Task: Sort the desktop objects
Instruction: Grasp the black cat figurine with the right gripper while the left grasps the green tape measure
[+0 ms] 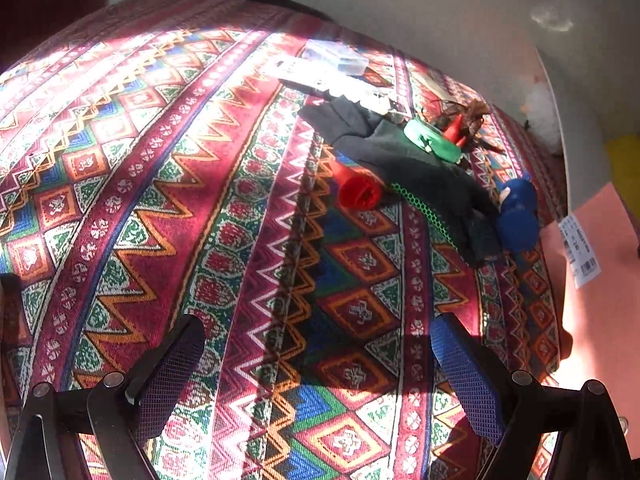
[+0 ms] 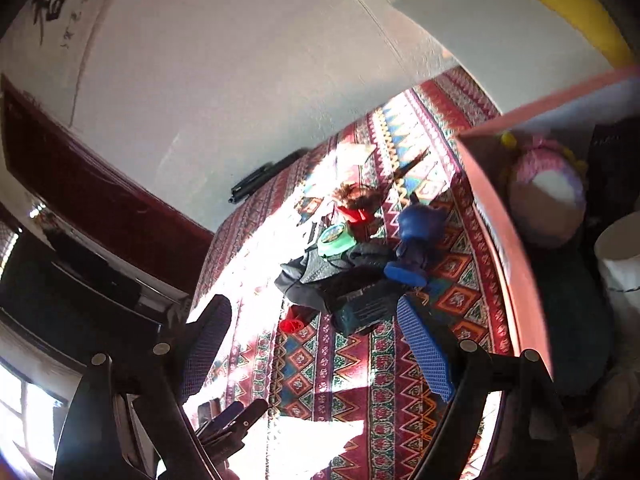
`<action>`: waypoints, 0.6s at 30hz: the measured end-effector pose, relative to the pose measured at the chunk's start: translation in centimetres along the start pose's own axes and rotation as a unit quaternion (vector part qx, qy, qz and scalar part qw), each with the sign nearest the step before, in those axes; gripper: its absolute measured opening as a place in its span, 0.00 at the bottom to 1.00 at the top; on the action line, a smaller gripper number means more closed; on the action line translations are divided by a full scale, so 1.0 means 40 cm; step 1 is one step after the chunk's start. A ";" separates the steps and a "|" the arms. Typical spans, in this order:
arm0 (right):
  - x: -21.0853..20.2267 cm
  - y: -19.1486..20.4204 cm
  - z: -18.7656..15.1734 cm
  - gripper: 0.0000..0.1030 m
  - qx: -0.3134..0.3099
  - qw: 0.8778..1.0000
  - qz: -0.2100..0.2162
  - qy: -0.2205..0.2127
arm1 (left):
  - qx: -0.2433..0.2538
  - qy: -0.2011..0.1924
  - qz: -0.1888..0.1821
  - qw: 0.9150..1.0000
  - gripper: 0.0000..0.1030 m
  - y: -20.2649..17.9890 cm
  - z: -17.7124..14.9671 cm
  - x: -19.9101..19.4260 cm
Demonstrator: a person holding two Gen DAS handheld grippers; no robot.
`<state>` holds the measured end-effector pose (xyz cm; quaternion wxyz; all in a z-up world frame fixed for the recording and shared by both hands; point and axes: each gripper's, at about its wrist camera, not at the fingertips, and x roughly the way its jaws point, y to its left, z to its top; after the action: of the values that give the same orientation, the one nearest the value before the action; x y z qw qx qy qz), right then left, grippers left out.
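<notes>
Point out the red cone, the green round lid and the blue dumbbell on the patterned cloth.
red cone (image 1: 357,191): left wrist view, its open wide end.
green round lid (image 1: 430,139): left wrist view, its top face.
blue dumbbell (image 1: 518,227): left wrist view, its nearer head.

Desk (image 1: 168,208) covered by red patterned cloth, part sunlit. Lying on it, clustered toward far right: dark glove (image 1: 404,160), red cone-shaped piece (image 1: 358,190) touching glove's near edge, green round tape measure (image 1: 432,140) at glove's far side, blue dumbbell-shaped toy (image 1: 518,212) just beside glove, clear plastic box (image 1: 336,58) farther back. Pink box (image 1: 600,272) at right edge.
</notes>
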<state>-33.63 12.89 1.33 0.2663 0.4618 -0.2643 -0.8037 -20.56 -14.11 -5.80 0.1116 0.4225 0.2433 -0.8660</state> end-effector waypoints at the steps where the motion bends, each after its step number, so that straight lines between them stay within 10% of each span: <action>1: 0.033 -0.014 0.006 0.85 0.012 1.000 -0.001 0.012 | 0.003 -0.006 -0.002 1.000 0.92 -0.001 0.019 0.003; 8: 0.236 -0.079 0.040 0.70 -0.021 0.985 -0.170 0.034 | 0.098 -0.036 -0.008 0.994 0.93 -0.123 0.204 0.072; 15: 0.358 -0.157 0.104 0.64 -0.024 0.982 -0.185 0.032 | 0.208 -0.022 0.018 0.978 0.93 -0.269 0.288 0.273; 18: 0.383 -0.148 0.126 0.42 -0.066 0.974 -0.214 0.033 | 0.234 -0.002 0.050 0.971 0.93 -0.299 0.294 0.371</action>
<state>-45.77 7.76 -9.68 0.1267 0.5151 -0.0975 -0.8421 -42.46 -9.75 -7.41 0.0527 0.4470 0.0124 -0.8929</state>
